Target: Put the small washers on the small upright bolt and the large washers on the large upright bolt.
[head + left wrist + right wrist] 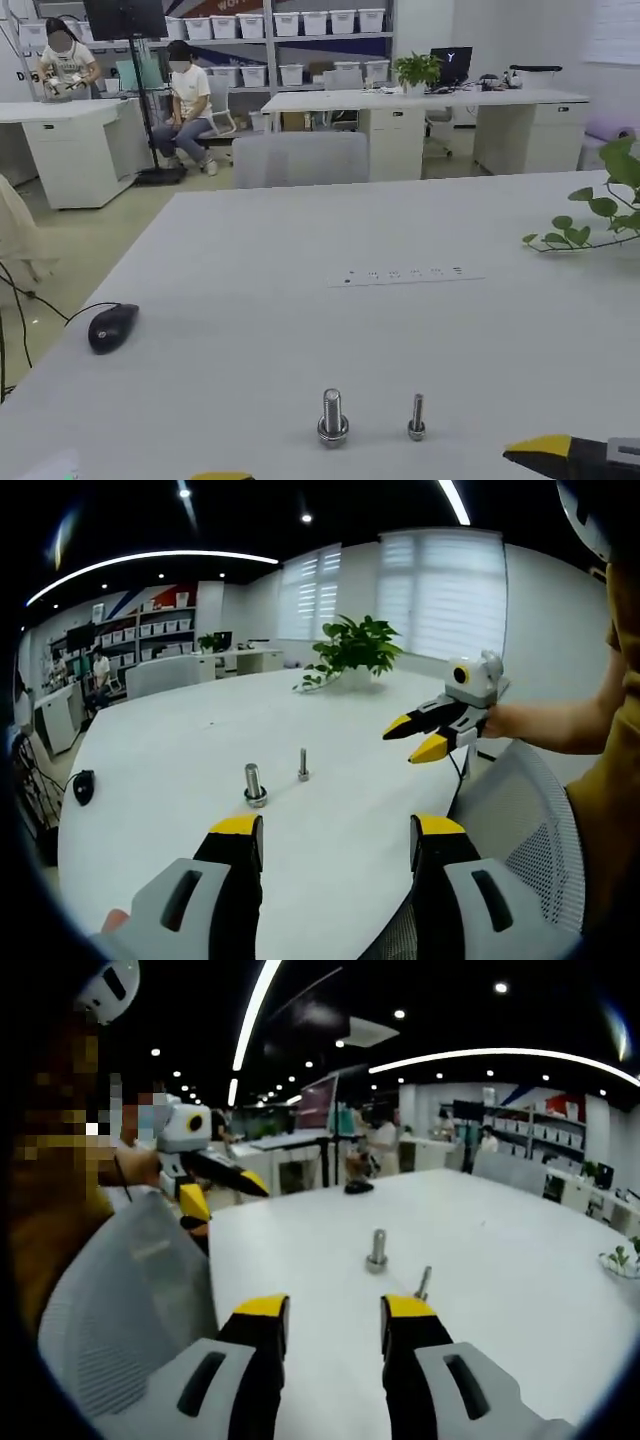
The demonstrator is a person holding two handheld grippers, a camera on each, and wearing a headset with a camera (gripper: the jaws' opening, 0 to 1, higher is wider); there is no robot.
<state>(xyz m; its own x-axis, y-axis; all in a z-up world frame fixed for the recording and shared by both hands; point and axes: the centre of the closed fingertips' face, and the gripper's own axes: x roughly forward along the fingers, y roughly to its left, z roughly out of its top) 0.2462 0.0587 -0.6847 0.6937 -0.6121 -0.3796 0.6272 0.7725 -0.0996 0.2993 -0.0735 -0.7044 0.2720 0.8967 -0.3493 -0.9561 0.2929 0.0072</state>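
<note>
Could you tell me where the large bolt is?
Head view: the large bolt stands on the white table near its front edge, left of the small bolt.

The left gripper is held level by the near edge of the table, its two yellow-tipped jaws spread wide with nothing between them. The right gripper is held by the near right corner, jaws parted less widely, also empty. A hand on a bare forearm grips it from behind.
</note>
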